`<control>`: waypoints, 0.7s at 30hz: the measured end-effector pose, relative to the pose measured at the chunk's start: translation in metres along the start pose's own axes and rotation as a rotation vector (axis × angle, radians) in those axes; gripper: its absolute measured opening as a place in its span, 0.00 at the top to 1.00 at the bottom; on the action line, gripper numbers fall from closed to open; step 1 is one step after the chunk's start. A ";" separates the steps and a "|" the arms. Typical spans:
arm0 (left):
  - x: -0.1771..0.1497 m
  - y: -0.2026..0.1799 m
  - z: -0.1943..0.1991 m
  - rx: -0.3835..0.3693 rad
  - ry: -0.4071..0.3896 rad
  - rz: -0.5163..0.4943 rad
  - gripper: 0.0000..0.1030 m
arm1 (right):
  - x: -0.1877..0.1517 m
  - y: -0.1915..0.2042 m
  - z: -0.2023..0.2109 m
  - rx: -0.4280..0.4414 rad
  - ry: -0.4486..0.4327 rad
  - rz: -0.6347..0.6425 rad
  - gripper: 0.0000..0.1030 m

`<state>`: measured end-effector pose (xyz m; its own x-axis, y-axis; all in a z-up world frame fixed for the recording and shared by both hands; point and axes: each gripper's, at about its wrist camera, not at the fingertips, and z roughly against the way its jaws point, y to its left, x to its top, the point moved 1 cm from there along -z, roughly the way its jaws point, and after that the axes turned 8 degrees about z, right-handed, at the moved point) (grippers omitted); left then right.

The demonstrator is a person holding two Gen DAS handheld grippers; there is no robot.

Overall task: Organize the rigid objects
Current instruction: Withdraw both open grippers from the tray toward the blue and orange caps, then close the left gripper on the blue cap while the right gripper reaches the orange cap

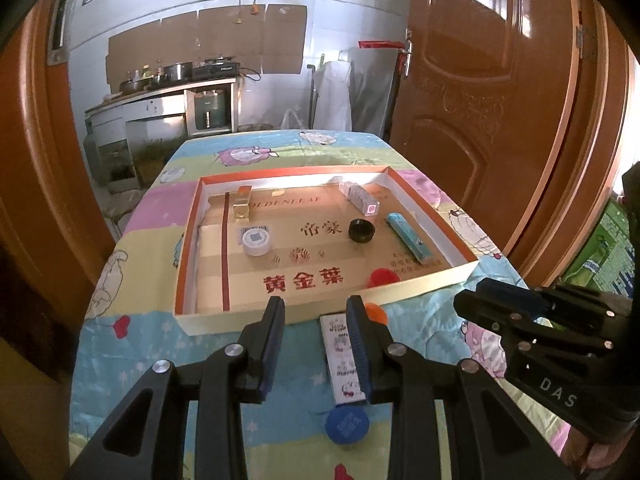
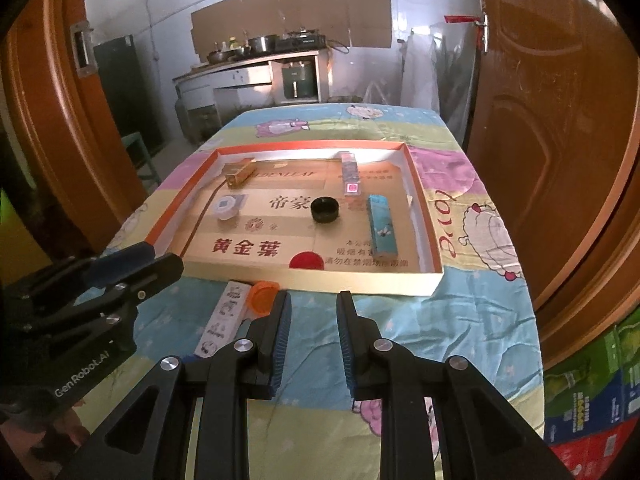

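I see the shallow cardboard tray [image 1: 192, 240] lying on the worktop [image 2: 460, 320], which is covered by a cartoon-print cloth. Inside it, a gold block [image 1: 243, 202] stands near the far left corner, a white round cap [image 1: 256, 242] lies nearer me on the left, and a black cap [image 1: 361, 230] sits around the middle. A clear stick with a pink end [image 1: 360, 197] lies toward the far right, and a blue lighter [image 1: 408, 236] lies just right of the black cap, apart from it. A red cap [image 2: 307, 261] rests against the tray's near wall, inside.

Outside the tray, just in front of its near wall, I see an orange cap [image 2: 262, 294] and beside it a white printed lighter [image 2: 222, 324] lying flat on the cloth. A blue cap [image 1: 346, 424] lies on the cloth closer to me, below the white lighter in the left wrist view.

My left hand-held gripper [image 1: 316, 320] hovers over this near strip, its jaws partly apart with nothing between them; the white lighter shows just behind its right finger. My right hand-held gripper [image 2: 313, 316] hangs to the right of the orange cap, jaws at a narrow gap, holding nothing.

Beyond the worktop stand a brown door [image 1: 500, 100] and a kitchen counter [image 2: 248, 68] with pots.
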<state>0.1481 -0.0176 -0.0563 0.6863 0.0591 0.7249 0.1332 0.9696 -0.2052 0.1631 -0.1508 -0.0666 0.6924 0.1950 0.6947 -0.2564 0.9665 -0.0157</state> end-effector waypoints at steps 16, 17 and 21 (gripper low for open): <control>-0.032 0.010 0.004 -0.030 0.040 0.019 0.69 | -0.030 0.016 0.006 0.021 0.010 -0.010 0.77; -0.034 0.009 0.004 -0.034 0.046 0.015 0.69 | -0.032 0.016 0.005 0.021 0.012 -0.013 0.77; -0.042 0.008 0.001 -0.078 0.076 0.014 0.69 | -0.039 0.013 0.000 0.027 0.026 -0.035 0.77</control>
<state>0.1193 -0.0120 -0.0875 0.7406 0.0517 0.6699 0.1760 0.9473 -0.2677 0.1323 -0.1458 -0.0936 0.7180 0.1661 0.6759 -0.2501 0.9678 0.0279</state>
